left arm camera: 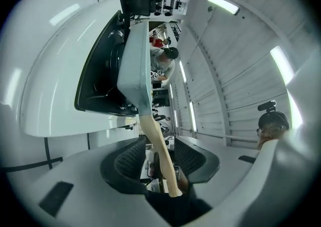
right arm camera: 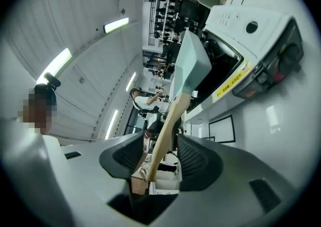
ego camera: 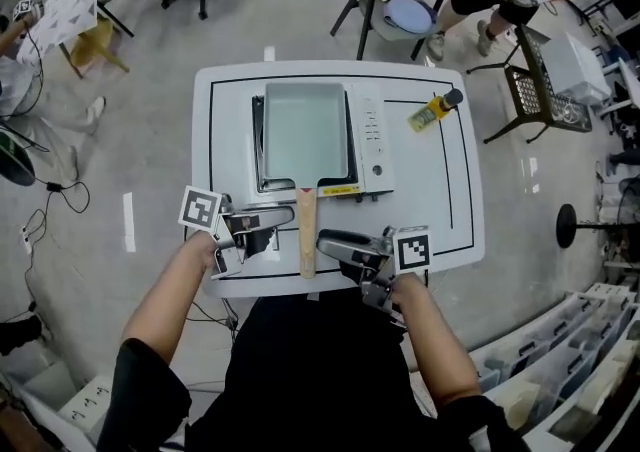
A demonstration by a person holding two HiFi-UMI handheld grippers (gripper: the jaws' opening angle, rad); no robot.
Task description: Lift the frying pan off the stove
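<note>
1. The rectangular frying pan (ego camera: 305,130) sits on the white portable stove (ego camera: 372,145) at mid-table (ego camera: 462,195), its wooden handle (ego camera: 307,230) pointing to the near edge.
2. The left tongs (ego camera: 283,225) and right tongs (ego camera: 325,245) flank the handle, both released, with their pads clear of the wood.

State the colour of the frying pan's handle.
The handle is light tan, like bare wood; the head view shows it best.

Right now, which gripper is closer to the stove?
Left. The left gripper sits just in front of the stove, left of the pan handle. The right gripper is on the handle's other side, farther back toward the person.
</note>
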